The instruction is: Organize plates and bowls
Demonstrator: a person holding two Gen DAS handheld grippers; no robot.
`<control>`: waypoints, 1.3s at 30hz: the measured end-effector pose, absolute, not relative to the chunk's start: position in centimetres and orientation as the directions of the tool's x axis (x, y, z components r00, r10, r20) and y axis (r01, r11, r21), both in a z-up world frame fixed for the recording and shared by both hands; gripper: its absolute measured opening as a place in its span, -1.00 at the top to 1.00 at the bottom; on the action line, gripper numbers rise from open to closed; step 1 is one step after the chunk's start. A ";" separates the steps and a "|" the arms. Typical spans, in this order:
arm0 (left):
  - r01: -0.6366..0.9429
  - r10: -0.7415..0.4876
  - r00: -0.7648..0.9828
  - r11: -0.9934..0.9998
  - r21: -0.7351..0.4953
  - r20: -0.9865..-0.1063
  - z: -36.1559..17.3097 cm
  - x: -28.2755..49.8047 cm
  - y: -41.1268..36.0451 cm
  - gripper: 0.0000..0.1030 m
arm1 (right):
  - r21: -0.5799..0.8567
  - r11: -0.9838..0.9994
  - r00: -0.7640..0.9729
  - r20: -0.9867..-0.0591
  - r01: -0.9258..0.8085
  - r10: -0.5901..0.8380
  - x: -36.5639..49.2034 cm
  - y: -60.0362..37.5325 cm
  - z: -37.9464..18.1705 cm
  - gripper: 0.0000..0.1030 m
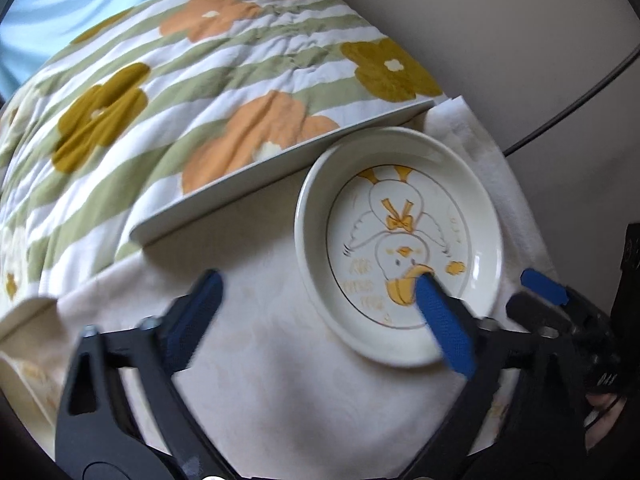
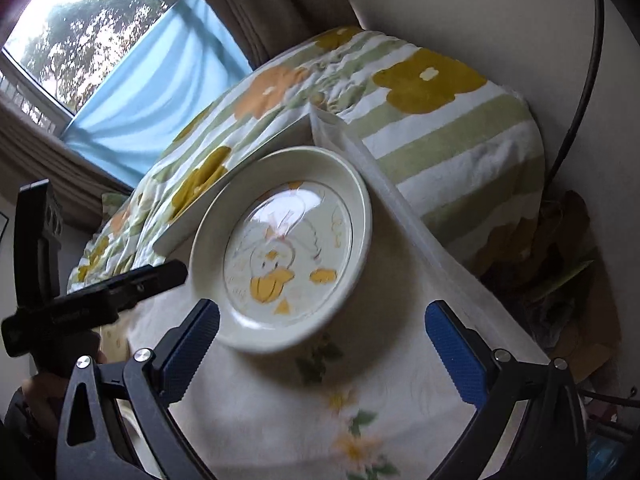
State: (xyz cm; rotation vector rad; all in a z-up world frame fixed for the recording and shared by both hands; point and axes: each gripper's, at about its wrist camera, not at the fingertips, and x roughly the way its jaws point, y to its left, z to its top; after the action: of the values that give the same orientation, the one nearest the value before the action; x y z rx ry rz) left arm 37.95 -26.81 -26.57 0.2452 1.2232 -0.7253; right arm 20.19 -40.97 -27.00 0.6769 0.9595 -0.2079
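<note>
A cream plate [image 1: 400,200] with a yellow duck drawing lies flat on a table under a pale floral cloth [image 1: 280,380]. My left gripper [image 1: 320,278] is open and straddles the plate's near-left rim. Its right finger hangs over the duck picture and its left finger is over the cloth; neither pad presses. In the right wrist view the same plate [image 2: 280,240] lies just beyond my right gripper [image 2: 322,312], which is open with nothing held. Each gripper shows in the other's view: the right one [image 1: 544,286] and the left one [image 2: 100,300].
A white board edge [image 1: 280,168] runs just beyond the plate. Behind it lies a striped flower blanket [image 2: 440,128]. A pale rimmed item [image 1: 24,320] shows at the table's left. A dark cable [image 2: 580,80] hangs on the wall, with clutter [image 2: 560,260] below on the right.
</note>
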 end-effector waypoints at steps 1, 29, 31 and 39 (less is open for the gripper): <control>0.638 -0.360 0.140 0.745 -0.194 -0.922 -27.2 38.3 -27.3 -0.20 | 0.442 0.774 0.574 -0.809 0.453 0.126 20.5 -41.3 -27.3 -0.86; 0.672 -0.411 0.221 0.721 -0.167 -0.885 -23.8 35.8 -25.9 0.58 | 0.366 0.842 0.589 -0.805 0.396 0.073 21.4 -40.8 -25.7 0.68; 0.657 -0.424 0.241 0.734 -0.175 -0.873 -22.1 34.7 -24.4 0.58 | 0.367 0.855 0.610 -0.789 0.367 0.076 20.7 -40.1 -23.9 0.68; 0.566 -0.433 0.331 0.802 -0.191 -0.838 -17.1 28.3 -16.1 0.58 | 0.325 0.921 0.657 -0.746 0.214 0.110 17.3 -34.2 -17.6 0.68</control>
State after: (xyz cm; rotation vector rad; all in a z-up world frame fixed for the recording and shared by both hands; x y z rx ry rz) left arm 28.26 -16.07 -17.11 0.1447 1.0461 -0.6560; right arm 17.29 -34.22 -17.58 0.4078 0.8578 -0.0608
